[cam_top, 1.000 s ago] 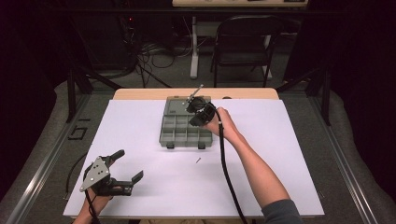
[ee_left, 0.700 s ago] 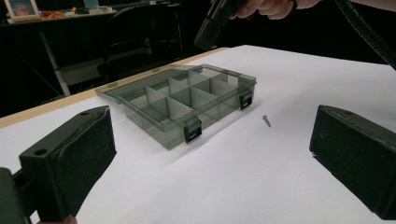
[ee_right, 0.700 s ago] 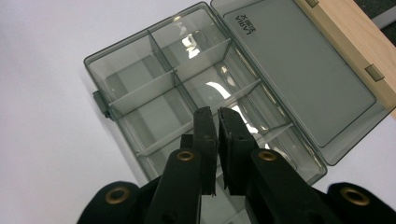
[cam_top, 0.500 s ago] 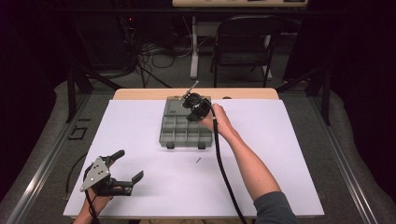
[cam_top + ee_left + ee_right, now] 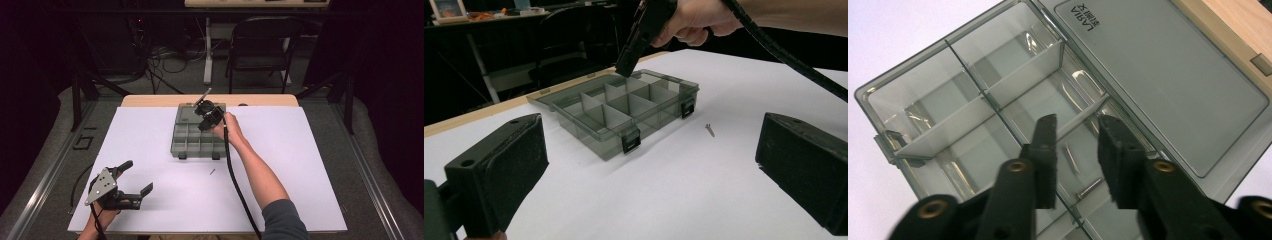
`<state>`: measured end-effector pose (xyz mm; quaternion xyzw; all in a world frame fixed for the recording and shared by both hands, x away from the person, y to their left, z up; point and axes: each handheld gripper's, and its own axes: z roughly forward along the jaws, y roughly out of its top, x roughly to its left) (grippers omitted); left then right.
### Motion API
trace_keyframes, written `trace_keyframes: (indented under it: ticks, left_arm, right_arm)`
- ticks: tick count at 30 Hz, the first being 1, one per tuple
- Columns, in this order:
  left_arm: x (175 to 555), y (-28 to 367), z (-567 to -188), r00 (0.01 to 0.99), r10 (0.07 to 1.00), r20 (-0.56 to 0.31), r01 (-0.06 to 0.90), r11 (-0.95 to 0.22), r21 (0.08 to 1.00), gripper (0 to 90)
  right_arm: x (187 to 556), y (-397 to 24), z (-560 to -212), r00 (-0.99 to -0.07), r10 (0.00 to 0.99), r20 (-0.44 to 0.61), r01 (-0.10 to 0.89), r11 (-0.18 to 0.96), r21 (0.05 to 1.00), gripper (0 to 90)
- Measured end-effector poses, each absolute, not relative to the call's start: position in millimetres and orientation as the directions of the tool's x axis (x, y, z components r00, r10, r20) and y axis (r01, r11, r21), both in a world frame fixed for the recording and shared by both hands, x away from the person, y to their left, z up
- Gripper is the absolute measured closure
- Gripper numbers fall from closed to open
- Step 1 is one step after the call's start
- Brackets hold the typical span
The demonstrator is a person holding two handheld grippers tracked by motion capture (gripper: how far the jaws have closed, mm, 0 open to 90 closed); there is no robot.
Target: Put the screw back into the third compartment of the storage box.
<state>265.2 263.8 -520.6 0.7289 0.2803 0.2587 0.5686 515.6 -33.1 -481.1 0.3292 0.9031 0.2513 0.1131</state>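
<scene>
My table is covered with a white sheet, and a strip of bare wood shows along its far edge. Beyond it a dark folding chair stands on the floor.

The grey box sits at the far middle of the table, its lid swung flat open toward the far edge. Dividers split it into compartments; two black latches hang on its near wall, clear in the left gripper view.

My right gripper hangs over the far right part of the box, nose down, its cable trailing back along my forearm. In the right gripper view its jaws are parted with a gap between them and nothing gripped; they hover just above a compartment beside the lid hinge.

My left gripper rests low at the near left corner of the table, well apart from the box. Its jaws stand wide apart, nothing between them.

Two small screws lie in the compartment under my right jaws. One more screw lies loose on the sheet, near the box's front right corner.
</scene>
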Motion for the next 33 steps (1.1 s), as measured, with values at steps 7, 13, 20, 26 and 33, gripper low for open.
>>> trace_keyframes:
  ticks: [7, 13, 20, 26, 33]
  left_arm:
    - [265, 264, -521, 0.71, 0.701, 0.059, 0.114, -0.198, 0.974, 0.0]
    - [265, 262, -521, 0.713, 0.699, 0.059, 0.116, -0.201, 0.973, 0.0]
    - [265, 262, -521, 0.71, 0.702, 0.062, 0.114, -0.201, 0.973, 0.0]
    - [265, 262, -521, 0.709, 0.703, 0.062, 0.114, -0.2, 0.973, 0.0]
    - [266, 262, -521, 0.707, 0.704, 0.058, 0.114, -0.195, 0.974, 0.0]
  right_arm:
    - [501, -46, -473, -0.771, 0.637, -0.013, 0.522, 0.643, 0.56, 28.2]
    - [480, -61, -468, -0.795, 0.607, -0.014, 0.494, 0.66, 0.566, 14.4]
    - [457, -76, -468, -0.812, 0.583, -0.004, 0.467, 0.654, 0.595, 3.9]
    - [438, -84, -470, -0.813, 0.582, 0.015, 0.472, 0.643, 0.603, 0.0]
    - [421, -92, -477, -0.829, 0.557, 0.036, 0.464, 0.652, 0.6, 0.0]
